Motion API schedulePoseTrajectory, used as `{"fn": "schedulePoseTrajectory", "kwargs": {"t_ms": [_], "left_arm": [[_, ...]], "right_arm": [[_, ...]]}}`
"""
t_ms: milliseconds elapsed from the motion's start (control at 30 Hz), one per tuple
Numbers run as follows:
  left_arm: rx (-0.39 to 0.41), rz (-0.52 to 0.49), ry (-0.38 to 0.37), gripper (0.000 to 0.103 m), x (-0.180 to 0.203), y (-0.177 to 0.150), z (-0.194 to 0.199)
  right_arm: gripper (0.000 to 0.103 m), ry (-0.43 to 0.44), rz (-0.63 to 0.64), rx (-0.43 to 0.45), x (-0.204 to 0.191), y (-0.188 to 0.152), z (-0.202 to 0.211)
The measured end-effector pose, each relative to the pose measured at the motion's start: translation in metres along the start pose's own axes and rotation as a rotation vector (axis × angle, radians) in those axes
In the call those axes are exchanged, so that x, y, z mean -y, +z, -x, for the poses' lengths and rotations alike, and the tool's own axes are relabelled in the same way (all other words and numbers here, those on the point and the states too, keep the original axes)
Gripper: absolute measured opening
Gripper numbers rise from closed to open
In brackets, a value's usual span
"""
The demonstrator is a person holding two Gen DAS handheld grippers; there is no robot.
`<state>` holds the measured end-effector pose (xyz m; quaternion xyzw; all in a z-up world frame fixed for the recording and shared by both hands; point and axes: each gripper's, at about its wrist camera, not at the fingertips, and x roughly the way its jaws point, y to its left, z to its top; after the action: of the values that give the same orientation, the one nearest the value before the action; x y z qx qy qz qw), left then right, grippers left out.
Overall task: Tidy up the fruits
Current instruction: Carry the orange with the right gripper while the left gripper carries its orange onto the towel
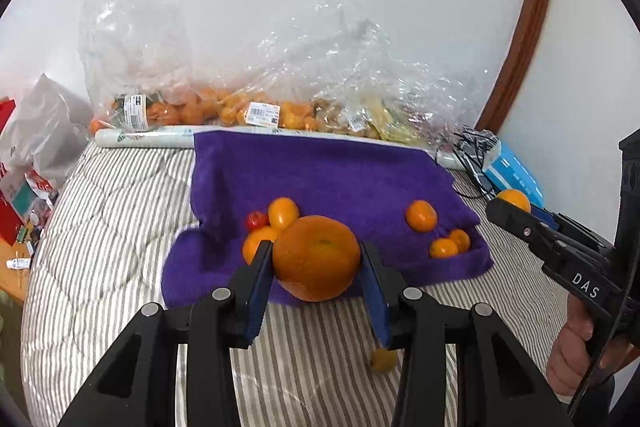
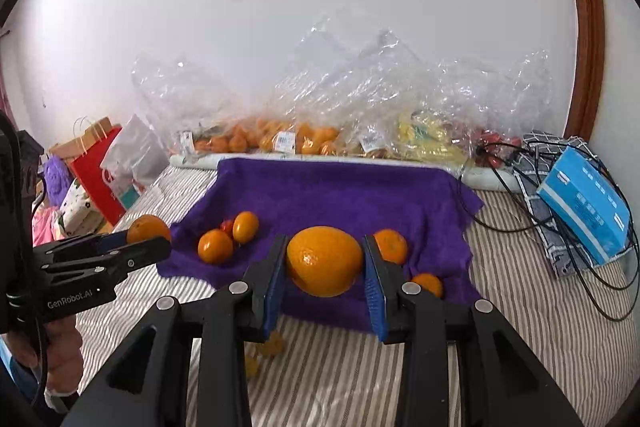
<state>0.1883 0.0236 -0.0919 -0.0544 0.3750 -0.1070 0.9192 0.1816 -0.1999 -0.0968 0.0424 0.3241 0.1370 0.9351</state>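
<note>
- The left gripper (image 1: pixel 316 261) has its blue-padded fingers (image 1: pixel 258 277) spread about as wide as a large orange (image 1: pixel 316 257) and pressed to its two sides — the fruit is carried clear of the bed, over the near edge of the purple towel (image 1: pixel 320 171).
- The right gripper (image 2: pixel 325 263) holds a second, paler orange (image 2: pixel 325 261) the same way, also above the towel's near edge.
- Both fruits lie dead ahead between their fingers; being round, they have no long axis to line up.
- On the towel, a left cluster (image 1: pixel 266 223) of small oranges with a red fruit sits just beyond the left gripper's load; three small oranges (image 1: pixel 442 235) lie toward the towel's right end, nearer the right gripper.
- Judging by this, each hand sets down on its own side of the towel.
- Bagged fruit (image 1: pixel 224 111) lies behind the towel, against the wall.
</note>
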Motion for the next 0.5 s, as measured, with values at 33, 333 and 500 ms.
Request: {"fn": "schedulePoseTrajectory", "kwargs": {"t_ms": [33,333,500], "left_arm": [[0.003,0.001,0.001,0.040,-0.001,0.002,0.000],[0.024,0.015,0.007,0.040,-0.009,0.025,-0.016],[0.035,0.028,-0.001,0.040,-0.011,0.035,-0.022]], "right_arm": [[0.036,0.003,-0.004,0.004,0.000,0.002,-0.001],[0.036,-0.020,-0.043,0.044,0.017,0.027,-0.019],[0.036,-0.029,-0.058,0.061,0.030,0.034,-0.024]]}}
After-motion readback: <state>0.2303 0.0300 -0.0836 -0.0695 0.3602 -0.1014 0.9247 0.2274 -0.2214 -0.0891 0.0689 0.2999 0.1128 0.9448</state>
